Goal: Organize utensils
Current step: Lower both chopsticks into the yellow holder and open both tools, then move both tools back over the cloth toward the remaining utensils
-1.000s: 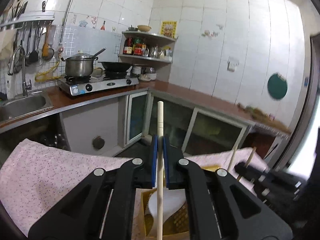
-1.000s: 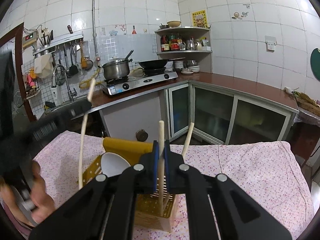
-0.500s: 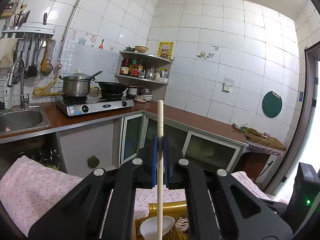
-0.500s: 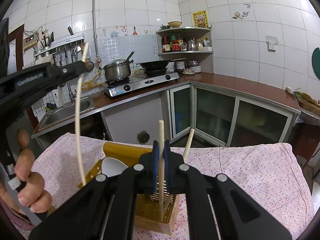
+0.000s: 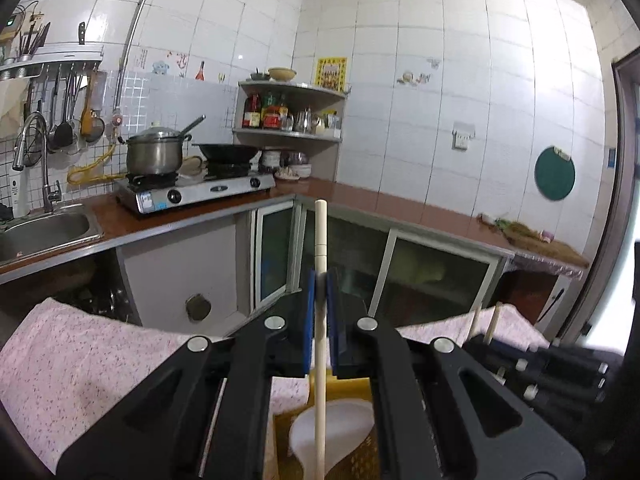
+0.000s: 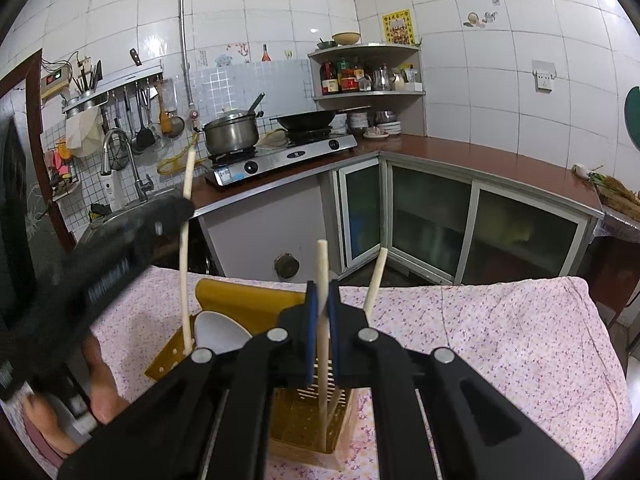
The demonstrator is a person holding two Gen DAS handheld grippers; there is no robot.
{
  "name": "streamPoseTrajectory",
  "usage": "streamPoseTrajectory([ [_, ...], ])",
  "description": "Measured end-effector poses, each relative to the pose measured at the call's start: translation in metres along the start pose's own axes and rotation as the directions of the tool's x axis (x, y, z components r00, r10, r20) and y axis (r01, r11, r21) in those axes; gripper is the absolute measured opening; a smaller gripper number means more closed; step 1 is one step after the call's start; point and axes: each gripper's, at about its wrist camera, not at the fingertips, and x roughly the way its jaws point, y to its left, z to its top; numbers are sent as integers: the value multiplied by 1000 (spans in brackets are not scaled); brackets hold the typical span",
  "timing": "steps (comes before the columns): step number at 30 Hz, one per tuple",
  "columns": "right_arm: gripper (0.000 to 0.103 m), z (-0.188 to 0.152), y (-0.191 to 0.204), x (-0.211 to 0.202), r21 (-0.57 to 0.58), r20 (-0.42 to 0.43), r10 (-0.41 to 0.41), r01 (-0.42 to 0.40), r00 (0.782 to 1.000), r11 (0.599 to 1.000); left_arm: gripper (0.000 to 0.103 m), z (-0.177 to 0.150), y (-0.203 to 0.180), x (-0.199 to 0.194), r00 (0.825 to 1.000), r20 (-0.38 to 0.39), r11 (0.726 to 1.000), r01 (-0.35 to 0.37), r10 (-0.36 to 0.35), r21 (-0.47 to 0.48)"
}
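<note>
My left claw [image 5: 319, 292] pinches one chopstick [image 5: 320, 380] above the yellow utensil holder [image 6: 308, 420]; my right claw [image 6: 322, 300] pinches another chopstick [image 6: 322, 264] standing inside that holder.

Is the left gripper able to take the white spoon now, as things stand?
Probably not. The left gripper is shut on a chopstick, so its jaws are occupied, though the white spoon lies uncovered just below in the yellow holder.

Right tool [image 6: 321, 316] clamping chopstick [image 6: 322, 276] (upright)
</note>
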Motion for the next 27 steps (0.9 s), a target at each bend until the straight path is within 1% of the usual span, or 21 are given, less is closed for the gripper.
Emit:
streamPoseTrajectory([
  [2,6,-1,-1,3,2,-17,3,-3,1000,1000,4,-8,1,-1,1000,-9,1000,-9,9,8],
  [6,6,-3,-1,6,-1,-29,0,0,1000,1000,5,-18,4,2,998,-58,999,-20,21,25],
  [9,9,-3,-1,7,11,-37,9,-9,999,1000,6,-25,5,4,995,-91,999,-27,30,31],
  [10,9,-3,-1,7,12,-36,12,-12,999,1000,11,-26,6,3,995,-98,999,-27,30,32],
  [11,9,-2,-2,5,11,-31,12,-12,999,1000,20,-27,6,3,994,-104,999,-29,32,32],
  [12,9,-2,-3,4,13,-28,12,-12,1000,1000,26,-27,6,1,993,-110,999,-29,32,29],
  [14,9,-1,-8,-2,35,-20,21,-20,1000,999,51,-26,6,-4,994,-105,999,-30,32,27],
  [16,11,1,-14,-10,49,-12,24,-23,1000,999,62,-23,6,-15,995,-91,999,-31,34,28],
  [17,15,2,-17,-17,51,-5,18,-18,1000,999,67,-22,6,-19,995,-90,999,-27,30,29],
  [18,32,3,-20,-23,54,1,16,-16,1000,998,70,-19,6,-26,996,-90,999,-20,22,26],
  [19,49,3,-24,-30,60,7,14,-14,1000,998,78,-17,7,-33,996,-88,1000,-15,17,22],
  [20,51,3,-27,-40,64,18,8,-9,1000,998,88,-15,9,-42,996,-85,1000,-10,11,15],
  [22,53,0,-31,-55,51,30,-18,16,999,999,96,-11,11,-59,997,-76,1000,-12,13,5],
  [23,55,-3,-33,-63,41,20,-25,25,999,999,98,-10,10,-68,997,-77,1000,-11,12,10],
  [24,56,-6,-34,-67,36,7,-36,35,999,999,98,-10,9,-73,996,-84,1000,-11,12,17],
  [27,57,-25,-40,-81,33,-42,-62,64,997,997,98,-14,6,-90,990,-139,999,-15,20,32],
])
